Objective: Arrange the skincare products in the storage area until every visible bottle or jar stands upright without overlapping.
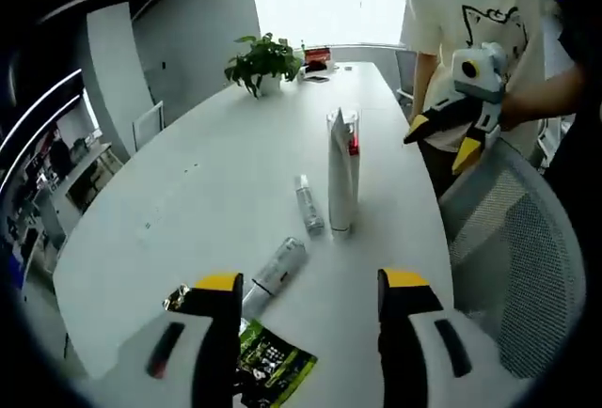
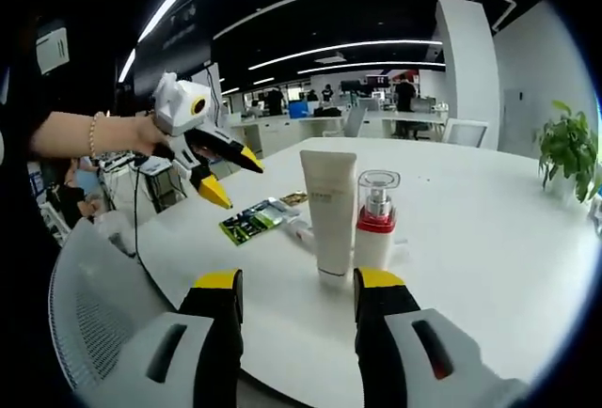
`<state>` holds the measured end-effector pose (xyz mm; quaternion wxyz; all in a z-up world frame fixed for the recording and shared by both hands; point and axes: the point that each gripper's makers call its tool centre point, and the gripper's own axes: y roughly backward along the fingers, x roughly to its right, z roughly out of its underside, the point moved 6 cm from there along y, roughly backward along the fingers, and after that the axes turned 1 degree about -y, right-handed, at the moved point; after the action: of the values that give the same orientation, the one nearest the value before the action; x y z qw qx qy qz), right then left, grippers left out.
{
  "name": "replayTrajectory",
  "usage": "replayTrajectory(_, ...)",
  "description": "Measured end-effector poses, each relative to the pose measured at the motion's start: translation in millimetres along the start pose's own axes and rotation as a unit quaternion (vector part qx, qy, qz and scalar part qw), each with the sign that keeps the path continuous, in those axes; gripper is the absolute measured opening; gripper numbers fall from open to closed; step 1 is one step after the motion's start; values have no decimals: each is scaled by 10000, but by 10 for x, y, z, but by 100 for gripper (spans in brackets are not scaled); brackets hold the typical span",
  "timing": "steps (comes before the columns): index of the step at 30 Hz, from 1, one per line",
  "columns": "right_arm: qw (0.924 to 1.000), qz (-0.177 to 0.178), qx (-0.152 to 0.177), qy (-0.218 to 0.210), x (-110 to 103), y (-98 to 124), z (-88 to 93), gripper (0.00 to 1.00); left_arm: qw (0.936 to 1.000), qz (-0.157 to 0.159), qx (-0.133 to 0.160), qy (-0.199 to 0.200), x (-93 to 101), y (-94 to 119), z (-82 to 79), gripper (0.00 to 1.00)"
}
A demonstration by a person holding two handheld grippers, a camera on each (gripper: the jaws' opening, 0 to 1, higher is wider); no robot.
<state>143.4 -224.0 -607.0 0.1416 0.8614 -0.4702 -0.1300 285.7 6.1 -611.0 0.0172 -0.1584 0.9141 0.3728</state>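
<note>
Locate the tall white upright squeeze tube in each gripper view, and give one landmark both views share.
Left gripper view: the tall white squeeze tube stands upright right of centre on the white table, hiding most of the red-collared pump bottle.
Right gripper view: the tube stands at centre, just left of the pump bottle, above the gripper's own jaws.
Shared landmark: the green potted plant on the table.

White table with skincare items and a plant

On the white table (image 1: 188,192), mid-frame: an upright tube (image 1: 340,178) touching a red-collared pump bottle (image 2: 376,220), two small bottles lying flat (image 1: 308,204) (image 1: 277,268), a green sachet (image 1: 271,363) lower left, a potted plant (image 1: 263,62) at top.
</note>
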Motion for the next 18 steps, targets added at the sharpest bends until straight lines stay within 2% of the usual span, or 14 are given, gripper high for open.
replayTrajectory(1,10000,34,14,-7,3,19,-7,47,10000,1,-27,-11,-1,-6,10,57)
replayTrajectory(4,9999,147,33,-33,15,99,-27,47,9997,98,-202,-38,-138,-200,126,57)
replayTrajectory(5,9998,191,42,-31,19,125,-37,47,9996,95,-255,-80,-99,-175,103,57)
replayTrajectory(7,9995,294,91,-64,2,197,-71,47,9990,125,-408,-145,-217,-343,191,57)
replayTrajectory(11,9988,450,152,-118,60,295,-83,47,9980,184,-587,-128,-324,-518,293,54)
replayTrajectory(13,9982,502,287,-184,66,359,-118,47,9974,242,-678,-105,-386,-634,373,52)
replayTrajectory(18,9979,478,410,-160,30,502,-223,48,9940,373,-980,-314,-414,-791,501,51)
